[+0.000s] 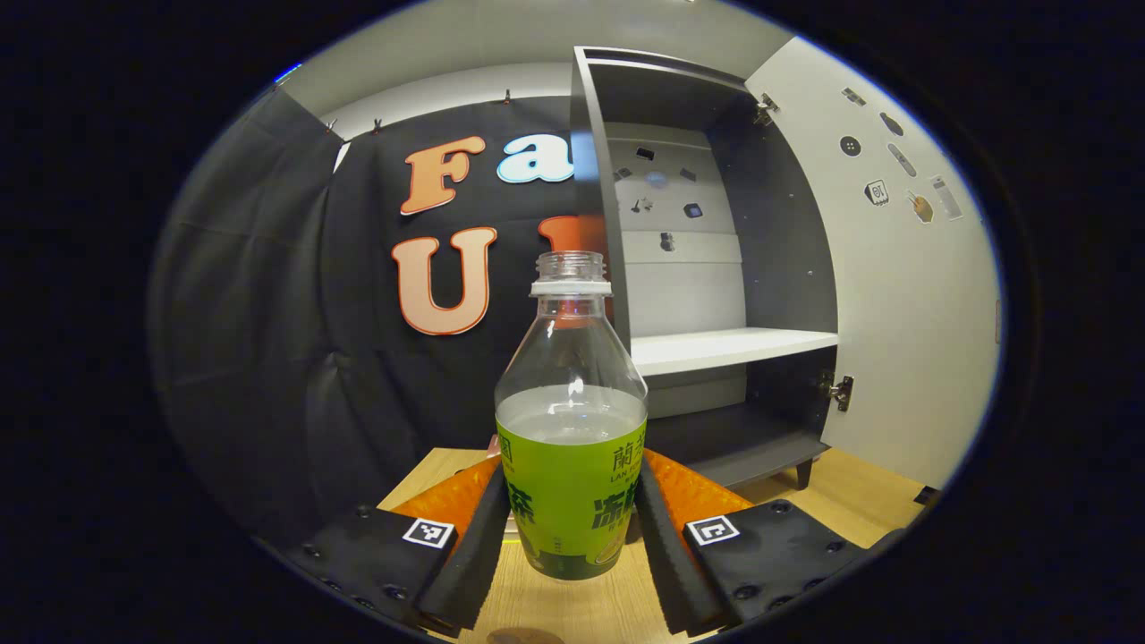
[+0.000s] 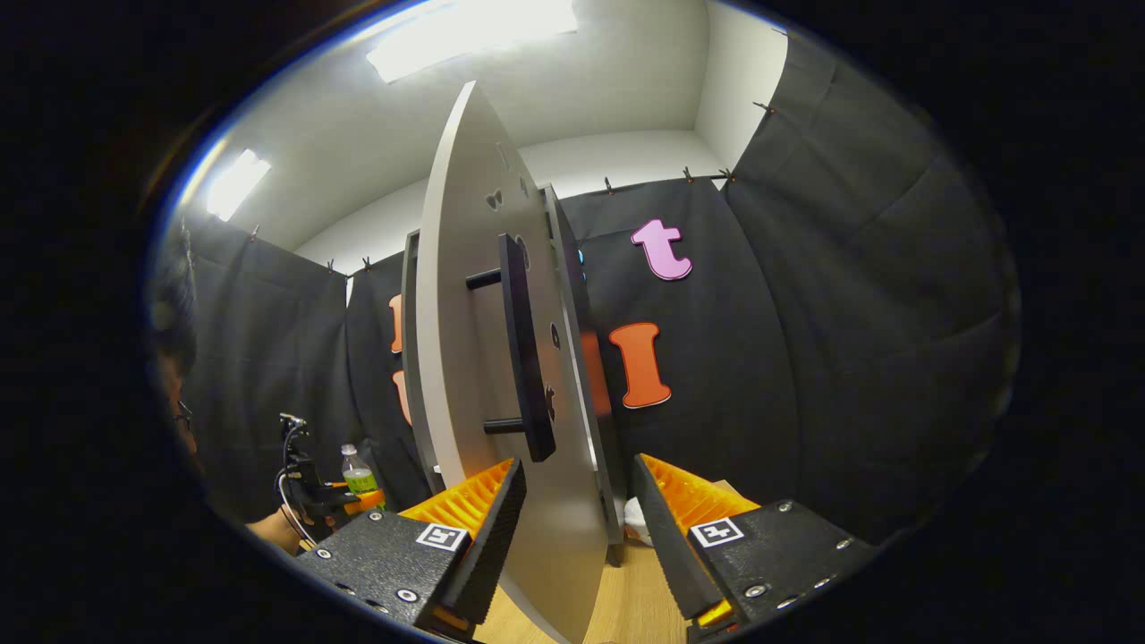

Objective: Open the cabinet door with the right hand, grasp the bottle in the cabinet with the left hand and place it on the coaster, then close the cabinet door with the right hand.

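left tool (image 1: 572, 528) clamps bottle (image 1: 571, 429) by its green label, uncapped, just above tabletop (image 1: 590, 608), out of cabinet (image 1: 716, 349) | right tool (image 2: 577, 528) open, fingers astride door (image 2: 483, 376) edge below handle (image 2: 523, 349) | coaster unseen | risk: tilt spills liquid; door swing nudges right tool

The left gripper (image 1: 570, 528) is holding the bottle (image 1: 571, 420) upright, both black finger pads (image 1: 472, 546) pressing against the green label on either side. The bottle is standing uncapped, partly filled with clear liquid, its base sitting at or just above the wooden tabletop (image 1: 581, 608); contact cannot be told. Behind it the cabinet (image 1: 716, 268) is standing at the tabletop's far edge, its door (image 1: 903, 295) hanging wide open to the right and a white shelf (image 1: 729, 347) showing inside.
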